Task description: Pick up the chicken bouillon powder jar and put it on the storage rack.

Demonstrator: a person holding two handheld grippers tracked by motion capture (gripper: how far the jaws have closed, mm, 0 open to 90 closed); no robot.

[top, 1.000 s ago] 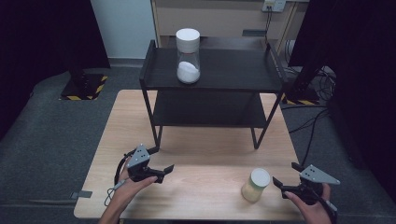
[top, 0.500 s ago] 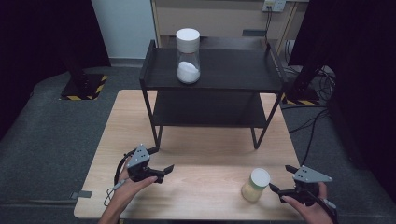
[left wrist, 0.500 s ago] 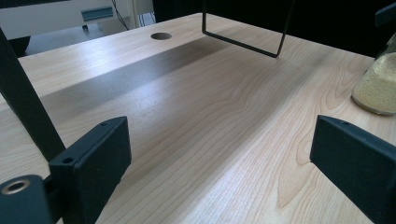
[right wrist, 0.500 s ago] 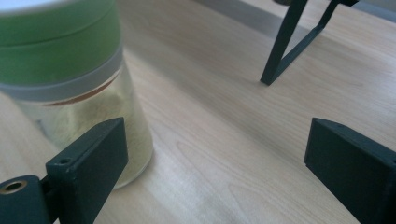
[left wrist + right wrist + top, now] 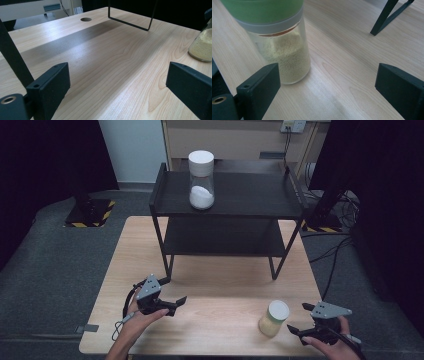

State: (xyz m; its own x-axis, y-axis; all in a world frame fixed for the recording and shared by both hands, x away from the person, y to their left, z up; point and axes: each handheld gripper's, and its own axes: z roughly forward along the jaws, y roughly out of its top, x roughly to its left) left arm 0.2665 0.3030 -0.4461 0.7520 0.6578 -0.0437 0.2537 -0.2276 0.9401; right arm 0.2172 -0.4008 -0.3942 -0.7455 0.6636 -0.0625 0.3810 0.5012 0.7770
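A green-lidded glass jar of yellow grains [image 5: 274, 319] stands upright near the wooden tabletop's [image 5: 220, 330] front edge, just beside the right hand-held gripper [image 5: 296, 330], whose released jaws have narrowed slightly; the left hand-held gripper [image 5: 181, 301] gapes empty.

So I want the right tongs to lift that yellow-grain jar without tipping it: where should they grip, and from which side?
Probably the glass body just under the lid of the jar. It stands upright on the table, round and straight-walled, so a level approach from its right suits it, where the open right tongs already face it. The wider lid should stop slipping.
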